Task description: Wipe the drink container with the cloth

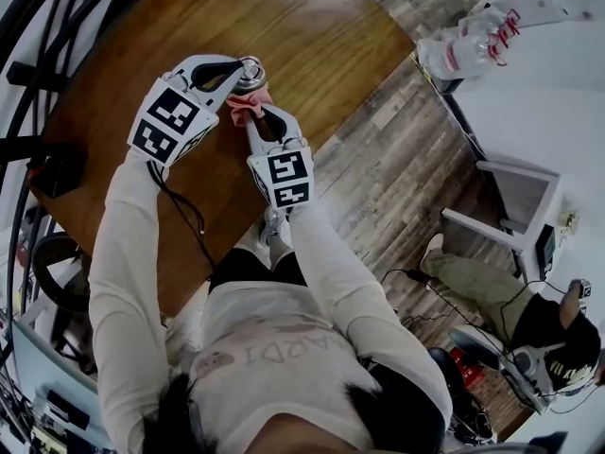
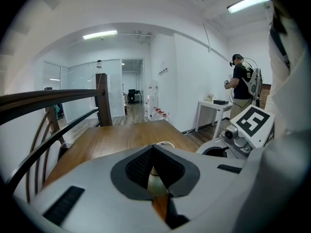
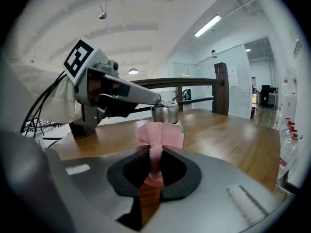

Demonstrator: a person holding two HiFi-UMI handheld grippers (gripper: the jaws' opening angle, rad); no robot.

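Wooden table (image 1: 312,36) beneath both tools | left gripper (image 1: 238,74) jaws closed onto drink container (image 3: 165,112) at its rim | right gripper (image 1: 258,113) jaws pinched tight on cloth (image 3: 158,136) | steel container upright, base hidden behind cloth | pink cloth bunched just near of container

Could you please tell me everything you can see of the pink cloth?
The cloth is pink, with a knitted-looking weave. It is bunched into a narrow fold and pinched between the fingers of the right gripper, which are shut on it. Beyond them it fans out into soft pleats, held off the table. Its far edge lies against or just in front of the metal drink container; contact cannot be confirmed.
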